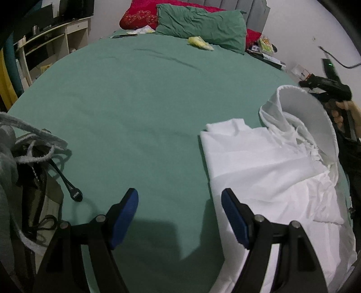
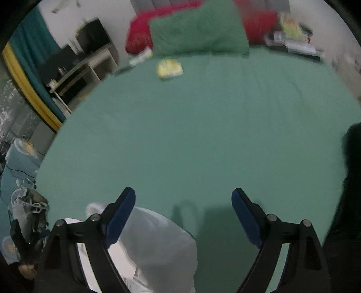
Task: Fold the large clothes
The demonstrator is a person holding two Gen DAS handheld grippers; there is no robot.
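Note:
A white garment (image 1: 270,171) lies crumpled on the green bed sheet (image 1: 140,108) at the right, one stiff part curled upward. My left gripper (image 1: 179,202) is open and empty, low over the sheet, its right finger at the garment's left edge. My right gripper (image 2: 183,202) is open and empty above the sheet; the white garment (image 2: 155,243) lies below its left finger. The right gripper also shows in the left wrist view (image 1: 327,90), held in a hand beyond the garment.
A green pillow (image 1: 200,26) and red pillow (image 1: 137,15) lie at the bed's head, with a yellow packet (image 1: 199,42) near them. A grey garment and a bag with cords (image 1: 29,171) sit at the left. A shelf unit (image 1: 47,47) stands beyond the bed's left side.

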